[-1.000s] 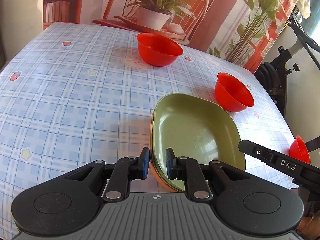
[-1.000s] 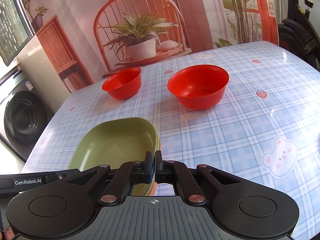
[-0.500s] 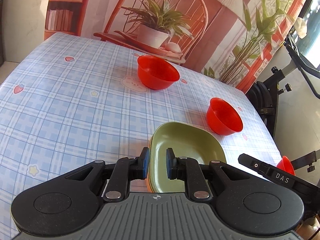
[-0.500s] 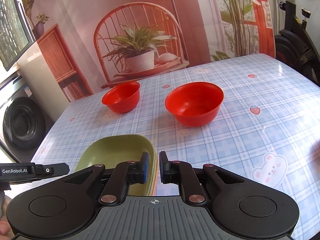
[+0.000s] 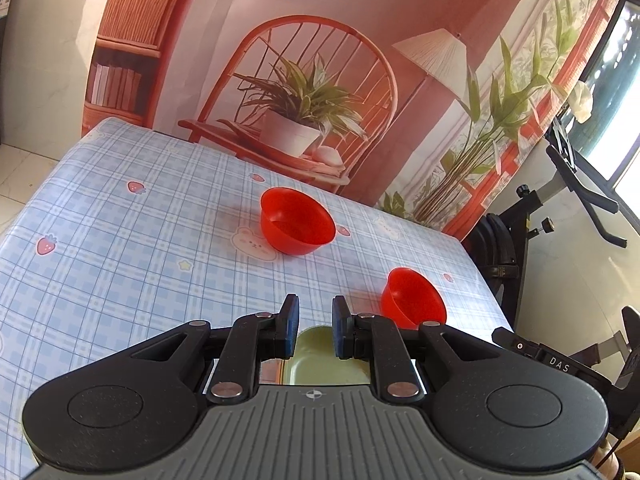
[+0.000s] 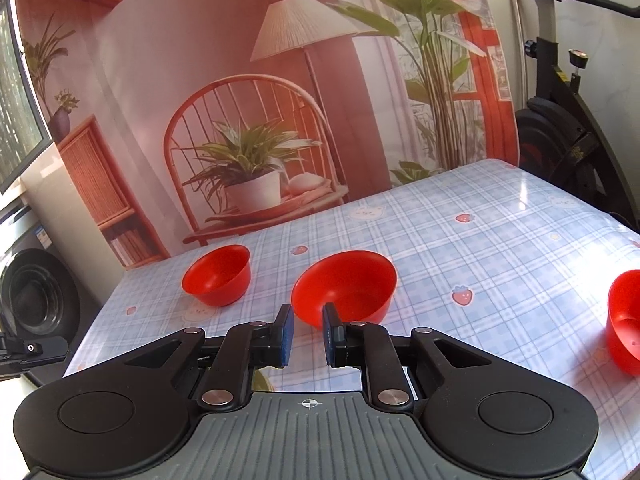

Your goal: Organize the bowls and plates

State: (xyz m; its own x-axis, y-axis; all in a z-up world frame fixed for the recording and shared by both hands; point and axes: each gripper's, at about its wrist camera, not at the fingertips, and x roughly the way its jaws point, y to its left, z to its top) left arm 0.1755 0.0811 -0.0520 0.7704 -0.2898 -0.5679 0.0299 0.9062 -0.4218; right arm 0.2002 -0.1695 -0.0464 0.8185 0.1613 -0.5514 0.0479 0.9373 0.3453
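Key relation: from my right tongs (image 6: 306,336) the wide red plastic bowl (image 6: 345,288) lies just ahead and slightly right; round, no long axis.
Nearer hand: the right.
Right tongs: jaws opening, nothing between them.
Left tongs (image 5: 314,330): narrow gap, pinching nothing.
Green plate (image 5: 324,364): under the left tongs, nearer me than that bowl.
Other bowls: smaller red bowl (image 6: 217,275) left of the wide one, third red bowl (image 6: 626,332) well right.
Bench (image 6: 460,248): nothing blocks the way.
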